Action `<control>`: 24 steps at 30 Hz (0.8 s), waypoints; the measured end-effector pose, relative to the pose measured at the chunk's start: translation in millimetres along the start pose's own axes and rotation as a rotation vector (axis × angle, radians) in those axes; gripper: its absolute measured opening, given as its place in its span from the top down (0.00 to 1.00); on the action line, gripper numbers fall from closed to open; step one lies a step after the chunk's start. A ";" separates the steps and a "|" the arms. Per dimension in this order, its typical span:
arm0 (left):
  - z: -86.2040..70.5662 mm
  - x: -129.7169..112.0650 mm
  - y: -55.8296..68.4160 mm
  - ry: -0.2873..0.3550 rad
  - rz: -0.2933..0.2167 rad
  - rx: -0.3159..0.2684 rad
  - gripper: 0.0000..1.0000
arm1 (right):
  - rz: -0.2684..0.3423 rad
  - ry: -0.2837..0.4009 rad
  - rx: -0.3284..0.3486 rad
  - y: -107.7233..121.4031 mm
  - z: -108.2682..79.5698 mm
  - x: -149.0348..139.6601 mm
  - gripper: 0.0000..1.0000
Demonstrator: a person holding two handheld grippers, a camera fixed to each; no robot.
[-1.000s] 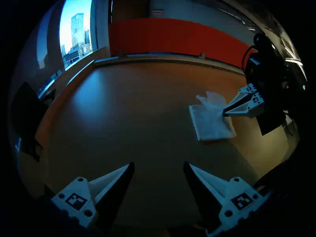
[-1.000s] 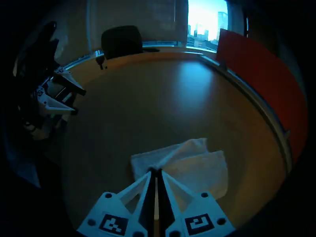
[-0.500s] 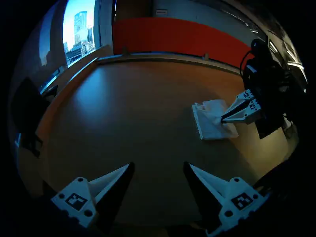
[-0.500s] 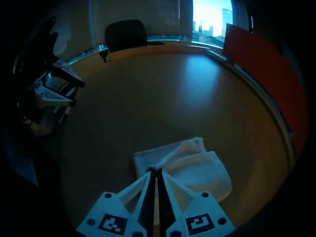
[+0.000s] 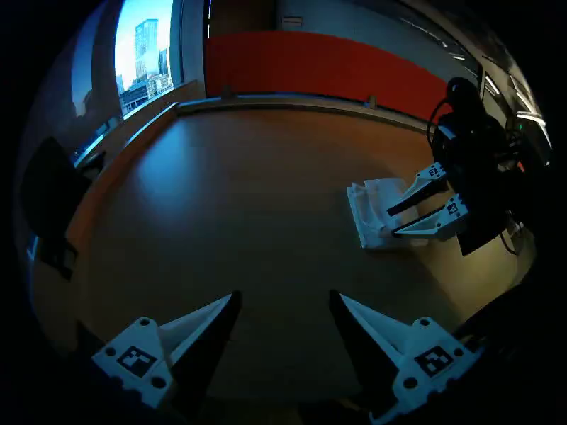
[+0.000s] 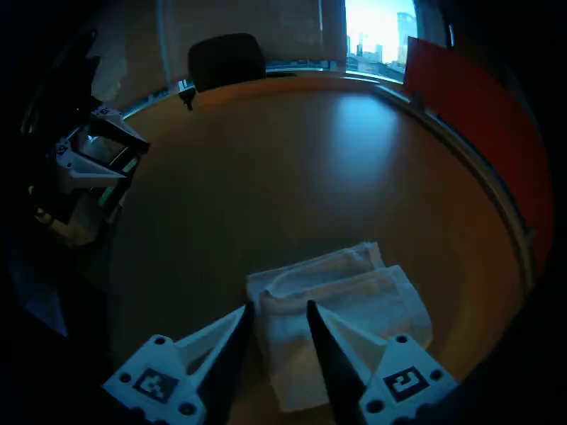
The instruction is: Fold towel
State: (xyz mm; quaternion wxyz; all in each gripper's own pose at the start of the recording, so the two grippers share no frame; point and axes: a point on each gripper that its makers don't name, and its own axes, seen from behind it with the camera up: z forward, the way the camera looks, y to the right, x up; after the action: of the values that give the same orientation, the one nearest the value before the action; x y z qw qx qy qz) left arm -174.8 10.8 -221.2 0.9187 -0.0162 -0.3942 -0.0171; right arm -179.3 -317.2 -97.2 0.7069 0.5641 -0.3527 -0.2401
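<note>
A white towel [image 6: 340, 304] lies folded in layers on the wooden table [image 6: 283, 184]. In the right gripper view my right gripper [image 6: 278, 309] stands open right over the towel's near edge, with nothing pinched between its fingers. The left gripper view shows the same towel [image 5: 372, 209] at mid right, with the right gripper [image 5: 391, 221] open at its right side. My left gripper [image 5: 283, 297] is open over bare table, well away from the towel; it appears far left as the left gripper [image 6: 138, 145] in the right gripper view.
A red partition [image 5: 326, 67] runs along the table's far edge. A dark office chair [image 6: 227, 60] stands beyond the table near bright windows [image 6: 375, 35]. A person's dark sleeve [image 5: 482, 156] holds the right gripper.
The right gripper, shut on the towel's raised layer before, has opened and let it go. The raised corner has dropped, and the towel lies flatter as a folded stack.
</note>
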 end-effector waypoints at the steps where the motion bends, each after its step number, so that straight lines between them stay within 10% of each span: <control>1: -0.2 0.0 -0.1 0.000 0.000 0.000 0.08 | 0.003 0.001 -0.003 0.2 -0.7 -0.8 0.33; 24: 1.1 4.0 5.1 0.004 0.023 -0.011 0.08 | 0.112 -0.023 -0.130 12.8 -43.7 -61.2 0.34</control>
State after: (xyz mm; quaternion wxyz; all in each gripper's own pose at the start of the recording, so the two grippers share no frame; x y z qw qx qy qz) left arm -172.7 15.9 -217.7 0.9196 -0.0256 -0.3919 -0.0086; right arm -185.2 -241.5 -103.7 0.7502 0.4937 -0.3755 -0.2292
